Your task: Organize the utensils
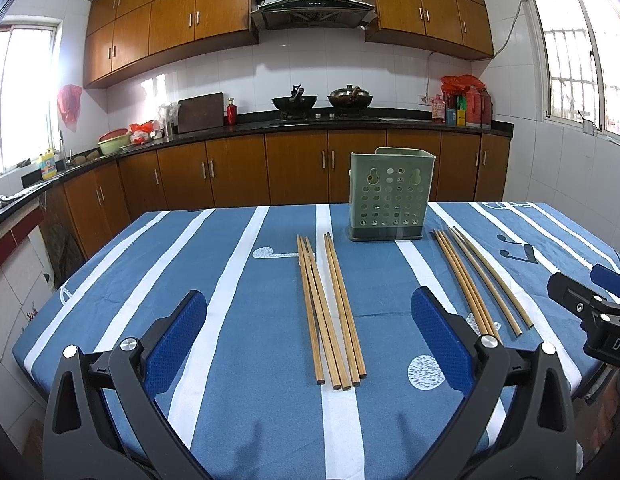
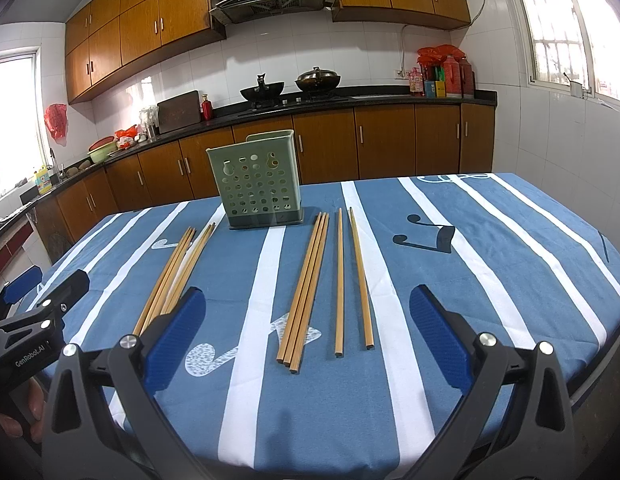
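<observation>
A green perforated utensil holder (image 1: 391,196) stands upright at the far middle of the table; it also shows in the right wrist view (image 2: 258,182). Two groups of wooden chopsticks lie flat in front of it: a left group (image 1: 329,312) (image 2: 172,276) and a right group (image 1: 475,280) (image 2: 321,284). My left gripper (image 1: 310,320) is open and empty, above the near ends of the left group. My right gripper (image 2: 308,320) is open and empty, above the near ends of the right group. Each gripper shows at the edge of the other's view.
The table wears a blue cloth with white stripes (image 1: 238,264). Behind it runs a kitchen counter (image 1: 310,124) with two woks, bottles and a cutting board. The table's edges fall off at left (image 1: 34,320) and right (image 2: 613,312).
</observation>
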The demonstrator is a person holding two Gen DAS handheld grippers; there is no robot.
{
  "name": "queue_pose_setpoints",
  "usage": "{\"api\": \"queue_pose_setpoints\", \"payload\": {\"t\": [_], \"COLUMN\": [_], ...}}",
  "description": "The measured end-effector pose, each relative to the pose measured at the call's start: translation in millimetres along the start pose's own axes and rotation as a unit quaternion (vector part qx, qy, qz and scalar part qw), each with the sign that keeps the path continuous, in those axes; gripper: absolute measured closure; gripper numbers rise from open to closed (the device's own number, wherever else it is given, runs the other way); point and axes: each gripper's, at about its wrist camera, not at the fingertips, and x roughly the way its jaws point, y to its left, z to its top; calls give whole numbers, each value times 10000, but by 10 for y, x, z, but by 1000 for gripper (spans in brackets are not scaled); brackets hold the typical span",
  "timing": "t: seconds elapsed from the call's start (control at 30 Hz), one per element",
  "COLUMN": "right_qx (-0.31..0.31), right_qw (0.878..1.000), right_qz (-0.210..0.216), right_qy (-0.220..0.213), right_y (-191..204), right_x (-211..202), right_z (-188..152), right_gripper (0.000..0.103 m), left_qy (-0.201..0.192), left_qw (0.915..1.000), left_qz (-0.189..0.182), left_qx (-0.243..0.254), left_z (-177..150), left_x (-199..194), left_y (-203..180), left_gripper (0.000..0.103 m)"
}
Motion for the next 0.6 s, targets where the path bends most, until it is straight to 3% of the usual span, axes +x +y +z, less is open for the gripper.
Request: {"api": "queue_pose_setpoints", "payload": {"t": [0.6], "right_qx": [1], "right_qw": [10000], "right_qz": [2], "right_qy": [4], "right_y": [-2], "right_x": [20], "right_z": [-1], "right_gripper": [4], "left_qy": [7], "left_qw": [10000], "left_qz": [-4], "left_qx": [-4], "left_z": [0], "left_x": [0], "left_y": [0], "left_gripper": [2]}}
